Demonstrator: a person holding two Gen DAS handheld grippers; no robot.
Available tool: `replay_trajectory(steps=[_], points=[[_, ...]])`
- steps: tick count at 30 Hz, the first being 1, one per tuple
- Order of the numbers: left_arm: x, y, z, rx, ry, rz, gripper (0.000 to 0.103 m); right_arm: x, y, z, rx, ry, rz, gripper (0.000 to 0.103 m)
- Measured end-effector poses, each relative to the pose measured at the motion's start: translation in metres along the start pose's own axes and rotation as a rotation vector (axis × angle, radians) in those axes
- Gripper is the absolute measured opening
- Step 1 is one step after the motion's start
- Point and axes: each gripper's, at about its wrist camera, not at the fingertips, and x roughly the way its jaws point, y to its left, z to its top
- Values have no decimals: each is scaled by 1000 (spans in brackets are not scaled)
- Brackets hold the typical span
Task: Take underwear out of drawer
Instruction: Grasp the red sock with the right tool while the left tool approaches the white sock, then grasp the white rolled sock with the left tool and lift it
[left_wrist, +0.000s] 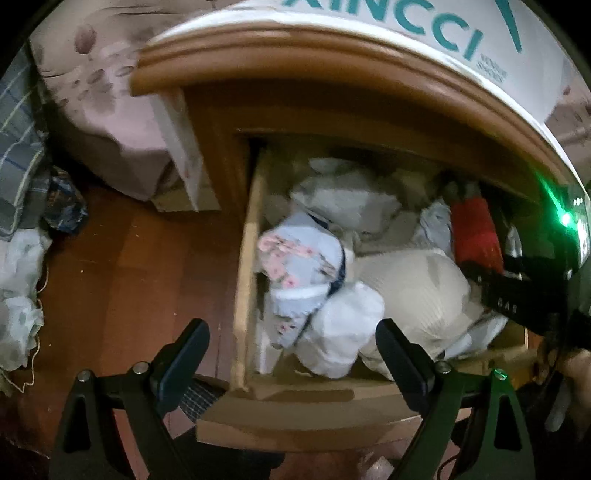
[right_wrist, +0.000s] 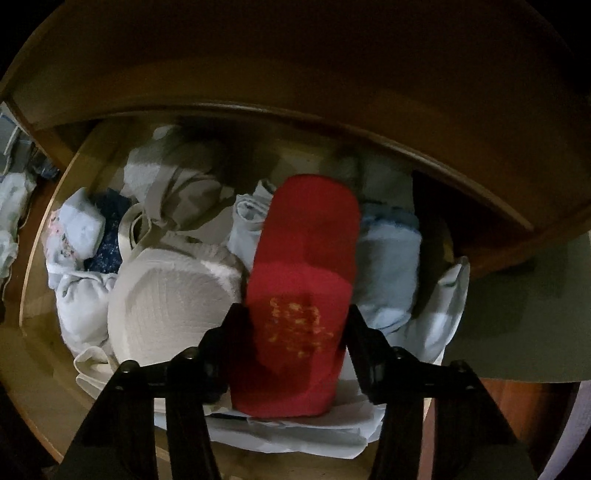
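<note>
An open wooden drawer of a nightstand holds several rolled garments. My right gripper is inside it, fingers closed on both sides of a rolled red underwear with yellow print; it also shows in the left wrist view with the right gripper's black body over it. A cream bra lies left of the red roll, also in the left wrist view. My left gripper is open and empty above the drawer's front left corner, over a white roll and a floral light blue roll.
The nightstand top overhangs the drawer, with a white box lettered in teal on it. A bed with a flowered pink cover stands at left. Clothes lie on the red-brown floor. Light blue rolls sit right of the red one.
</note>
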Motion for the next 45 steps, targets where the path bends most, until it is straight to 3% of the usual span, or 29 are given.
replay_trajectory(steps=[8,16,22,26,43,44,45], points=[[16,-19,-1,45,71,-66,94,-21,-13,-8,84,-47,83,33],[30,-43,0,160,114,-49,94,-56,-35,-25,160,-105,131,33],[42,-44,12,186,143,-57,93,-73,-59,-34,229,-134,195,33],[56,-44,18,159,195,-77,74,-72,-65,-31,252,-135,205,33],[97,-46,28,77,288,-80,74,-72,-65,-28,257,-127,273,34],[98,-47,28,77,286,-77,69,-72,-65,-28,257,-128,271,34],[98,-47,27,71,286,-79,59,-71,-65,-28,256,-127,269,34]])
